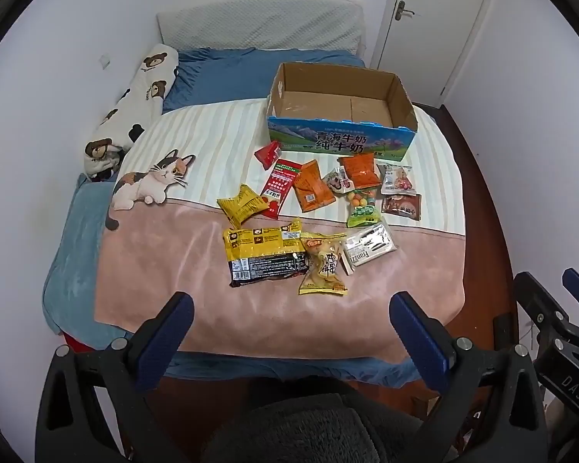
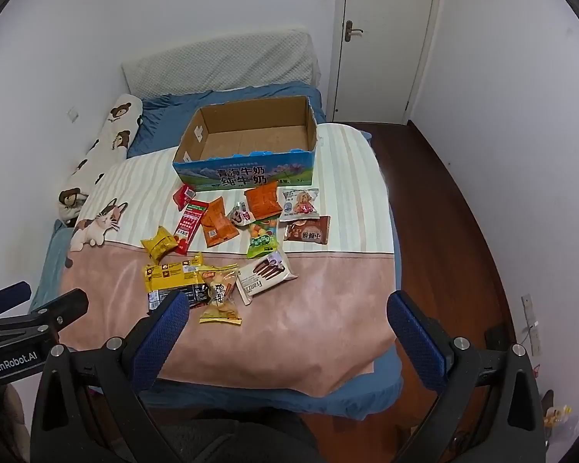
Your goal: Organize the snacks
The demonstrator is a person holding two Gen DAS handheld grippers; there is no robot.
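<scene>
We see a bed (image 1: 143,281) covered by a blanket (image 1: 251,308), pink on its near part and pale-striped farther off, with a cat print (image 1: 150,181) at its left. On the far striped part stands an open cardboard box (image 1: 339,115), blue printed on its near wall; we see nothing inside it. The snacks lie loose on the blanket just near of the box, none touching the fingers. Nearest to us: a large yellow-and-black packet (image 1: 264,256), with a yellow twist-wrapped snack (image 1: 324,266) overlapping its right end, and a white Franzzi wafer packet (image 1: 370,247) just right of that. Farther off, from left to right: a small yellow pouch (image 1: 241,204), a long red packet (image 1: 280,187), an orange packet (image 1: 312,189), a green bag of coloured balls (image 1: 363,208), and a brown packet (image 1: 401,204). Closest to the box lie a small red packet (image 1: 268,153), a second orange packet (image 1: 359,171) and a white packet with a pink figure (image 1: 399,179). The left gripper (image 1: 289,332) hangs over the near edge of the bed, fingers (image 1: 173,339) spread wide, nothing between them. The right gripper (image 2: 289,332) hangs likewise, fingers (image 2: 417,339) fully apart and holding nothing; its left finger overlaps the yellow-and-black packet in view, contact not discernible. A bear-print bolster (image 1: 131,112) lies along the left wall, a grey pillow (image 1: 258,27) at the far end, and a white door (image 2: 386,38) stands far right.
</scene>
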